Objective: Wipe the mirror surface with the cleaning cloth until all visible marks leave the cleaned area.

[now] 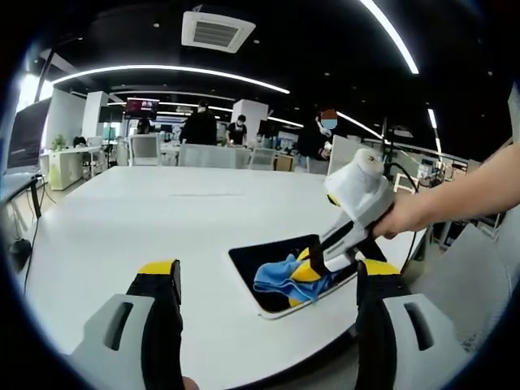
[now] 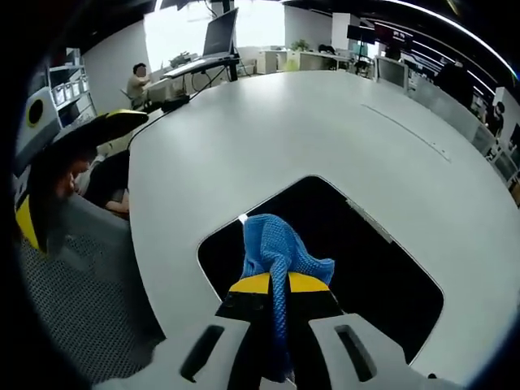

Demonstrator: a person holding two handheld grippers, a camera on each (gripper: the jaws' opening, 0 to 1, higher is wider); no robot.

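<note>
Clamped between the yellow-tipped jaws of the right tongs (image 2: 275,284), a bunched blue cleaning cloth (image 2: 280,248) rests against the dark mirror (image 2: 382,260), which lies flat on the white worktop (image 2: 325,130) near its front edge. From the left gripper view the same pairing shows from the side: the right tongs (image 1: 313,272), held in a person's hand (image 1: 406,215), angle down so the cloth (image 1: 280,279) sits on the nearer end of the mirror (image 1: 252,260). The left tongs (image 1: 268,280) stand open and empty, jaws wide apart, raised above the worktop (image 1: 146,219) and apart from the mirror. No marks can be made out on the glass at this size, so progress cannot be judged with any confidence. The step in hand looks like the wiping itself. To do it well, keep the cloth pressed flat rather than dragging one corner, work in overlapping strokes from one end toward the other, and reach the rim where smears tend to collect. A light mirror may slide under pressure, so the idle left tongs could steady its edge. Keep strokes short enough that both mirror and cloth remain on the worktop.
</note>
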